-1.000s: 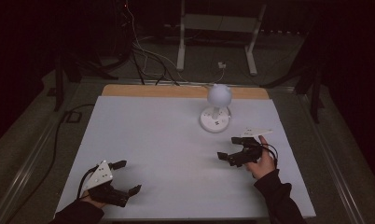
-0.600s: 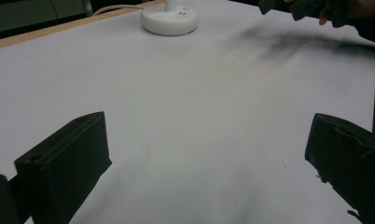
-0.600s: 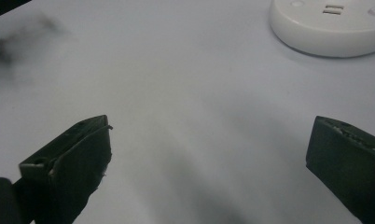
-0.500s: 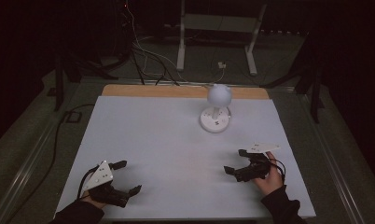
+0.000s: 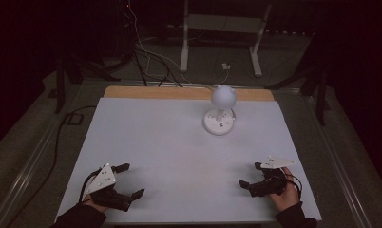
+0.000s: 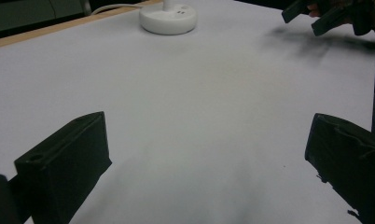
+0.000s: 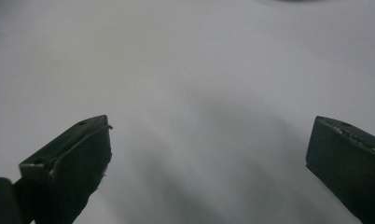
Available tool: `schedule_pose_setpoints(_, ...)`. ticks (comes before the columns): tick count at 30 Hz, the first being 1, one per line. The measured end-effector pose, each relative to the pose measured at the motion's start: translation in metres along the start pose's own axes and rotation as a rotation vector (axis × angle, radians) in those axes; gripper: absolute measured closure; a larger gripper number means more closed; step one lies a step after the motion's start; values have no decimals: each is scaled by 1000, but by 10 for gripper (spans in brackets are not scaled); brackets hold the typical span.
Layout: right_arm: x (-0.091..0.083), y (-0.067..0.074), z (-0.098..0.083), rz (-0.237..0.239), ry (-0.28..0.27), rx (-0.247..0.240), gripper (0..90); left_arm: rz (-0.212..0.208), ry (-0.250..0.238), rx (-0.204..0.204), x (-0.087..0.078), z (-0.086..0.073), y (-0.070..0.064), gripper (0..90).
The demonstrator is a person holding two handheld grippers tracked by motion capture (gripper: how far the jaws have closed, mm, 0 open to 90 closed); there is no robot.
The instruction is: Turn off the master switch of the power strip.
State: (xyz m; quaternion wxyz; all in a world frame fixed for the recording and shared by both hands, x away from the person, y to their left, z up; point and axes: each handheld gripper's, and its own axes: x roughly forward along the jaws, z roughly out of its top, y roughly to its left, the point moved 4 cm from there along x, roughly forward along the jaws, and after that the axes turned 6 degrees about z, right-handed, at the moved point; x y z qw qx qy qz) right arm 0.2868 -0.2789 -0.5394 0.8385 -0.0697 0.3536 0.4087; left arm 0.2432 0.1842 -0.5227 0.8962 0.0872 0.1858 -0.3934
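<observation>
A small white lamp (image 5: 220,108) with a round head and a disc base stands on the far right part of the white table (image 5: 179,152); its base (image 6: 168,18) appears at the top of the left gripper view. My left gripper (image 5: 130,180) rests near the front left corner, open, with nothing between its jaws. My right gripper (image 5: 250,175) sits near the front right edge, open and empty, pointing left. In the left gripper view the right gripper (image 6: 311,16) hovers at the top right. The right gripper view has bare white table (image 7: 199,70) between its jaws.
A wooden strip (image 5: 179,93) runs along the table's far edge. Behind it on the dark floor are cables (image 5: 146,61) and a white metal stand (image 5: 222,28). A black cable (image 5: 56,142) trails down the left side of the table.
My right gripper has drawn back from near the lamp toward the front right edge of the table. The left gripper and the lamp have stayed put.
</observation>
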Motion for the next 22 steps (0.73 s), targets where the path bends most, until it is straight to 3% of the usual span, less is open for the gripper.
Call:
schedule_pose_setpoints(4,-3,1,-5,-13,5,-25,0,-1,-1,-1,0,0,0,4)
schedule_pose_setpoints(6,-6,1,-11,-43,16,-49,0,0,1,3,0,0,0,4)
schedule_pose_setpoints(22,-5,-6,-16,-80,27,-71,0,-4,4,0,1,0,0,4)
